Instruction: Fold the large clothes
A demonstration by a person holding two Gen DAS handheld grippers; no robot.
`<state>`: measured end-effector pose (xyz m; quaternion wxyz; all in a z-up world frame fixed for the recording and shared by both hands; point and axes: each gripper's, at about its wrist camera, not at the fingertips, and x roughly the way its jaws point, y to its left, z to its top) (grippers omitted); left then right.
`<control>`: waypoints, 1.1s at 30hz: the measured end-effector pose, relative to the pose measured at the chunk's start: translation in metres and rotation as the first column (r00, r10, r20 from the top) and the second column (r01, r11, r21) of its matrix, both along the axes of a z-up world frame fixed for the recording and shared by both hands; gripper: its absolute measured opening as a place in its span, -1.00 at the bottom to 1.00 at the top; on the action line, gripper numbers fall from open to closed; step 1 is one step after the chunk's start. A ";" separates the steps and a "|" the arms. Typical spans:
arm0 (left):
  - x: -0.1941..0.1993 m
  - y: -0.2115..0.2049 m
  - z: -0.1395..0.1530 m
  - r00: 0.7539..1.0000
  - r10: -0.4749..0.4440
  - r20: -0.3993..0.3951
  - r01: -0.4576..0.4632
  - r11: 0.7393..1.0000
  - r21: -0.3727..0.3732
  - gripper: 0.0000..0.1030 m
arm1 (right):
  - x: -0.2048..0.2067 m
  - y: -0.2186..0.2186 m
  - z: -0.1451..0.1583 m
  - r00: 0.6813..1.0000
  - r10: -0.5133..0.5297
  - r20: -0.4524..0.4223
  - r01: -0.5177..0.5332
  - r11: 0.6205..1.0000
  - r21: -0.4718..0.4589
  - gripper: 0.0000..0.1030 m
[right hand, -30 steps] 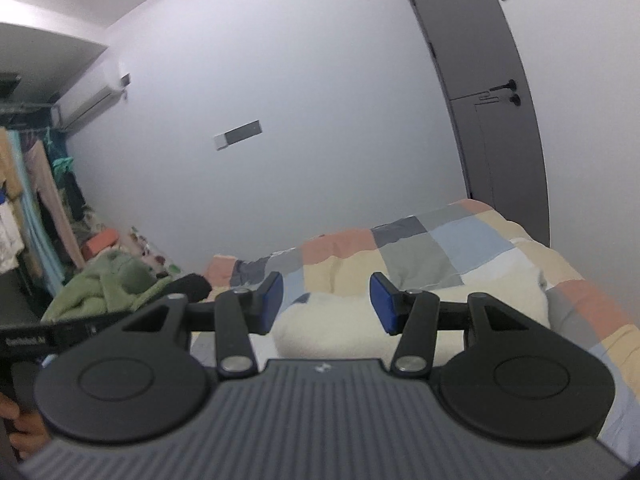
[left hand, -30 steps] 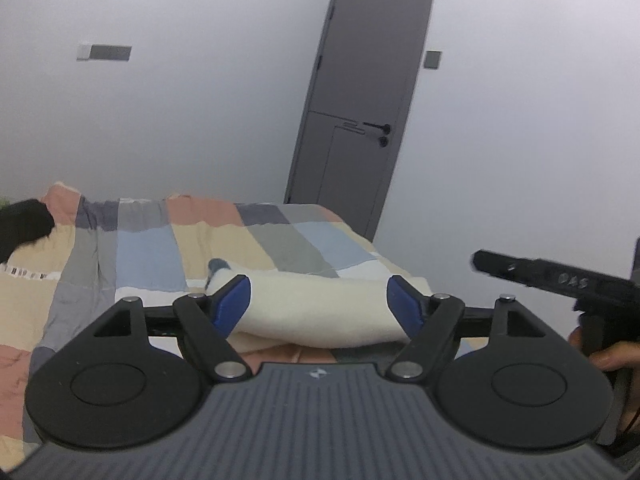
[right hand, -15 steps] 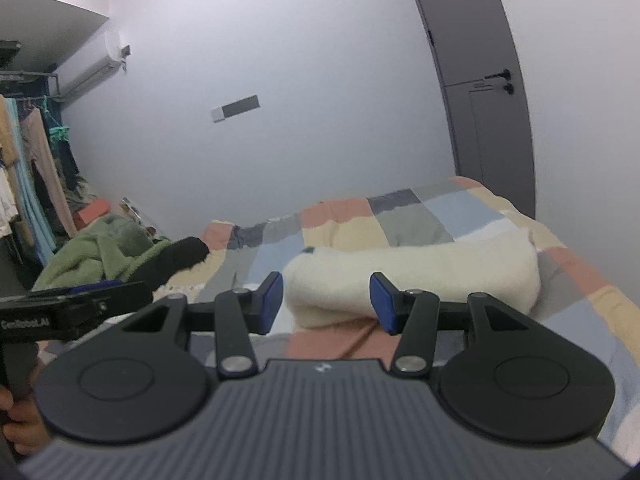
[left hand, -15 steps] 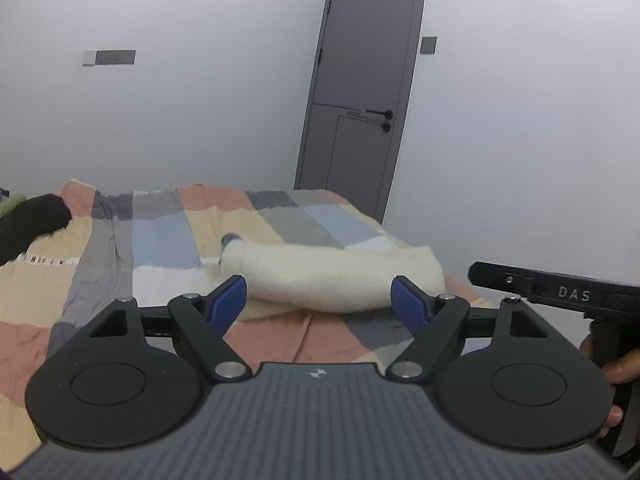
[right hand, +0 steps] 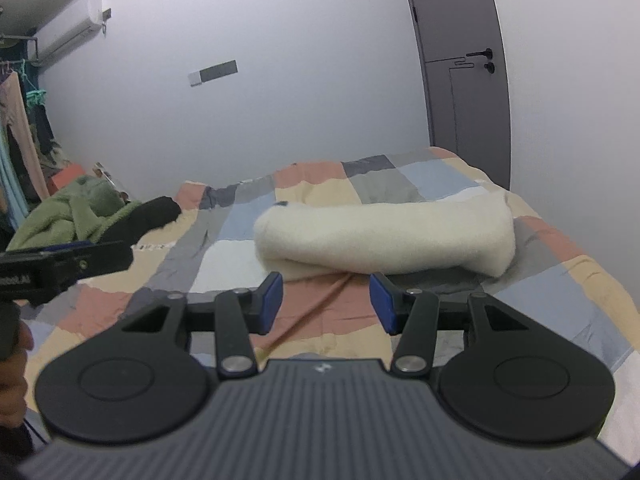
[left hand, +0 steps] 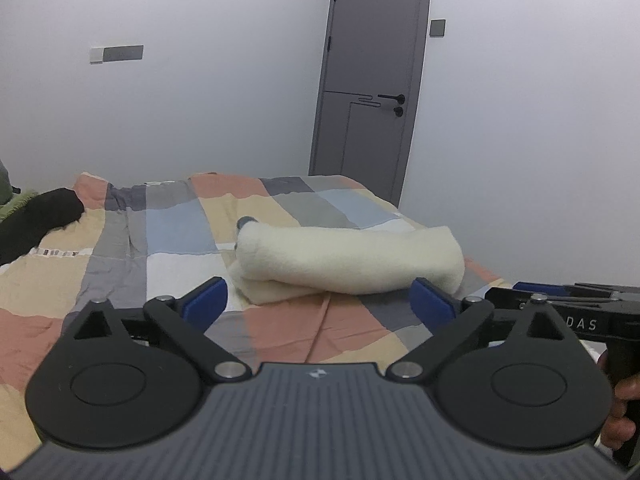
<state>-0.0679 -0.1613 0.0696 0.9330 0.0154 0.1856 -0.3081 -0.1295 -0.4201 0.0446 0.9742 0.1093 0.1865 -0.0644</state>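
A cream fleece garment [left hand: 348, 258] lies folded into a long thick bundle on the patchwork bedspread [left hand: 172, 232]. It also shows in the right wrist view [right hand: 384, 238]. My left gripper [left hand: 318, 304] is open and empty, held short of the bundle's near side. My right gripper [right hand: 326, 300] is open and empty, also held back from the bundle. The right gripper shows at the right edge of the left wrist view [left hand: 576, 312]. The left gripper shows at the left edge of the right wrist view [right hand: 60, 266].
A black garment [left hand: 36, 218] lies at the bed's far left, next to a green blanket [right hand: 72, 212]. A grey door [left hand: 368, 92] stands beyond the bed's far right corner. Clothes hang at the far left [right hand: 16, 152].
Both grippers have drawn back and risen from the folded bundle, which now lies farther ahead and fully in view. Both stay open.
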 end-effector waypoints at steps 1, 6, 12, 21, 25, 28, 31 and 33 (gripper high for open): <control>0.000 -0.001 0.000 1.000 0.005 0.003 -0.005 1.000 0.010 0.96 | 0.000 -0.001 0.000 1.000 -0.006 -0.003 0.006 1.000 -0.001 0.11; -0.001 -0.003 0.002 1.000 0.024 0.012 -0.024 0.999 0.035 0.99 | 0.001 -0.003 0.001 0.999 -0.032 0.001 0.032 0.999 -0.016 0.69; -0.001 -0.001 0.003 0.999 0.041 0.013 -0.041 0.998 0.039 1.00 | 0.001 -0.006 0.004 0.998 -0.056 0.003 0.056 0.998 -0.026 0.92; -0.005 0.000 0.005 0.998 0.052 0.017 -0.053 0.997 0.048 1.00 | -0.002 -0.002 0.005 0.997 -0.077 0.004 0.077 0.996 -0.055 0.92; -0.007 -0.001 0.007 0.999 0.050 0.019 -0.051 0.997 0.051 1.00 | -0.002 0.000 0.007 0.997 -0.078 0.000 0.078 0.995 -0.068 0.92; -0.008 -0.002 0.007 0.999 0.050 0.021 -0.051 0.997 0.053 1.00 | -0.003 0.002 0.008 0.998 -0.067 0.005 0.067 0.995 -0.070 0.92; -0.009 -0.002 0.007 0.998 0.053 0.022 -0.054 0.997 0.057 1.00 | -0.002 0.005 0.009 0.998 -0.065 0.003 0.065 0.994 -0.085 0.92; -0.009 -0.001 0.007 0.998 0.055 0.023 -0.056 0.997 0.056 1.00 | -0.002 0.005 0.009 0.998 -0.063 0.003 0.063 0.995 -0.083 0.92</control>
